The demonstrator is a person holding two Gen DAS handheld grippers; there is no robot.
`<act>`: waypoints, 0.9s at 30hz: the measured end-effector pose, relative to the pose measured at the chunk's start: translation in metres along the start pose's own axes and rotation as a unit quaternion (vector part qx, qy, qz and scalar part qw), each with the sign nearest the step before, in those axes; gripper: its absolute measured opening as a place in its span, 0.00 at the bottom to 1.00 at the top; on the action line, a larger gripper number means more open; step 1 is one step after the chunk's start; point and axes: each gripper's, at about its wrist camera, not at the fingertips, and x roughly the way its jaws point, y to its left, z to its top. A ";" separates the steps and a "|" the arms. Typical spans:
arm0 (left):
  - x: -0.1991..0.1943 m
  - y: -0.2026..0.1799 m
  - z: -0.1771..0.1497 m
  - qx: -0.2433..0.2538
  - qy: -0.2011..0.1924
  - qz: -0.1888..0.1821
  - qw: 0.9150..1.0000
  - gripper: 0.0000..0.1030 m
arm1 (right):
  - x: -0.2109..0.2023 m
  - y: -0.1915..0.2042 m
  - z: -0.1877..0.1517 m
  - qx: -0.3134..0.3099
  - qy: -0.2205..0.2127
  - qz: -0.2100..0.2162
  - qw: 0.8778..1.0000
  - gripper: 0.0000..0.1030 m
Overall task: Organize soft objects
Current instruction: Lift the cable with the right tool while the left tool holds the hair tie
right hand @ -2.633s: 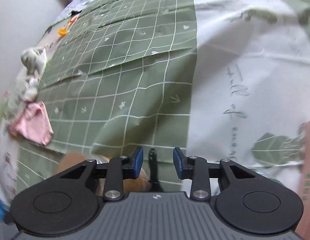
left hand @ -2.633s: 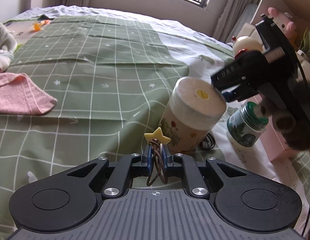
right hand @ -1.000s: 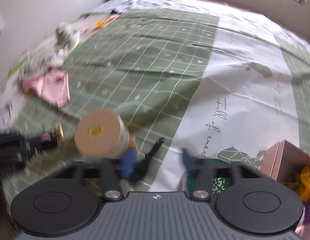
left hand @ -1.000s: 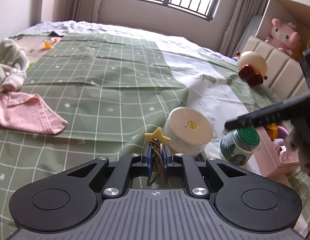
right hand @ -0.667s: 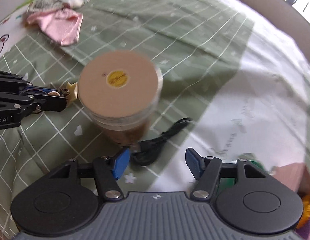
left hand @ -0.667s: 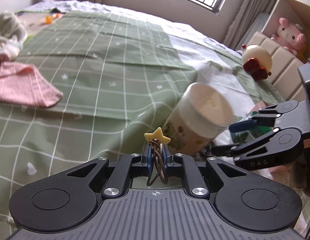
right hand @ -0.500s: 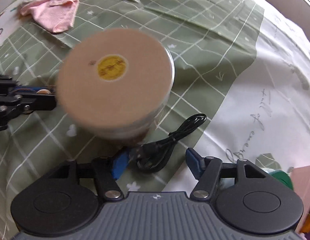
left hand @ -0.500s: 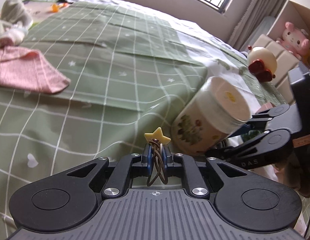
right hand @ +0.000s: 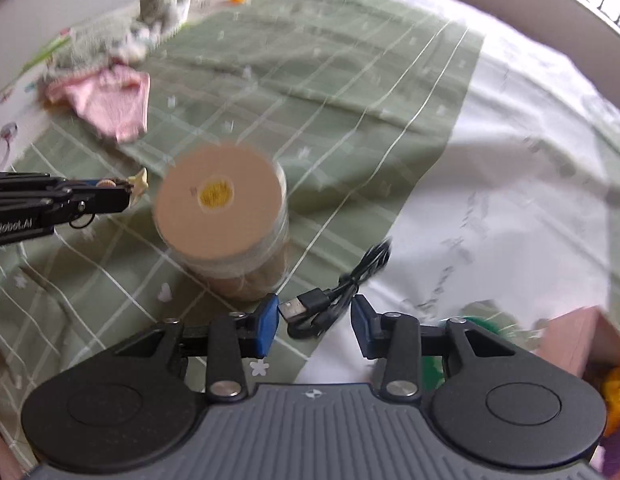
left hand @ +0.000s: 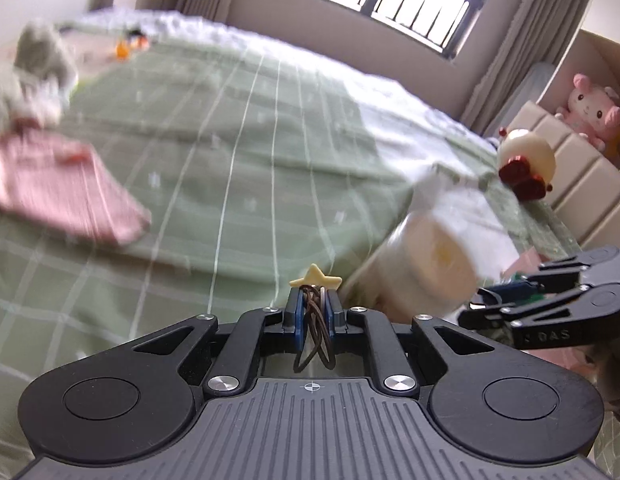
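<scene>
Right tongs (right hand: 314,320) above a black cable (right hand: 334,300), a loose coil lying on the bed (right hand: 350,100) just beside the base of a lidded jar (right hand: 222,208). The cable is judged light, limp and thin: it will sag and uncoil when lifted, and a single strand could slip out of the pads. The best hold is across the bunched loops near the plug, where several strands lie together, not the free tail that runs away up the sheet. The rigid plug end points toward the left blue pad and lies just short of it; the coil sits between the two pads. The jaws have just been closing, yet a clear gap shows on each side of the cable, so they stand apart and grip nothing yet.

Left tongs (left hand: 313,314) pinched shut on a hair tie (left hand: 314,332), thin brown elastic loops with a small yellow star charm (left hand: 316,276) standing above the pads. The tie is soft, stretchy and almost weightless; the loops hang behind the pads and the hold looks secure.

In the right wrist view the left tongs enter from the left edge, near the jar and well apart from the cable. A pink cloth (right hand: 110,104) and a grey plush (right hand: 162,4) lie far up the bed, well apart from both tongs. Both views are blurred.
</scene>
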 end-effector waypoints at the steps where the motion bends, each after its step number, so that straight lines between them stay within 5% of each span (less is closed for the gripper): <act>1: -0.006 -0.006 0.007 0.006 -0.010 0.004 1.000 0.13 | -0.011 -0.005 0.002 0.004 -0.010 -0.003 1.000 0.27; 9: -0.041 -0.094 0.062 0.076 -0.070 0.004 0.995 0.13 | -0.117 -0.051 -0.009 0.047 -0.103 -0.021 0.993 0.20; 15: -0.043 -0.161 0.060 0.111 -0.069 -0.029 0.991 0.13 | -0.160 -0.084 -0.051 0.084 -0.121 -0.013 0.989 0.20; 20: -0.036 -0.166 0.044 0.109 -0.050 -0.035 0.992 0.13 | -0.142 -0.076 -0.076 0.108 -0.095 0.025 0.989 0.27; 27: -0.030 -0.090 0.027 0.055 -0.031 -0.004 0.998 0.13 | -0.051 -0.036 -0.069 0.111 -0.005 0.053 0.992 0.30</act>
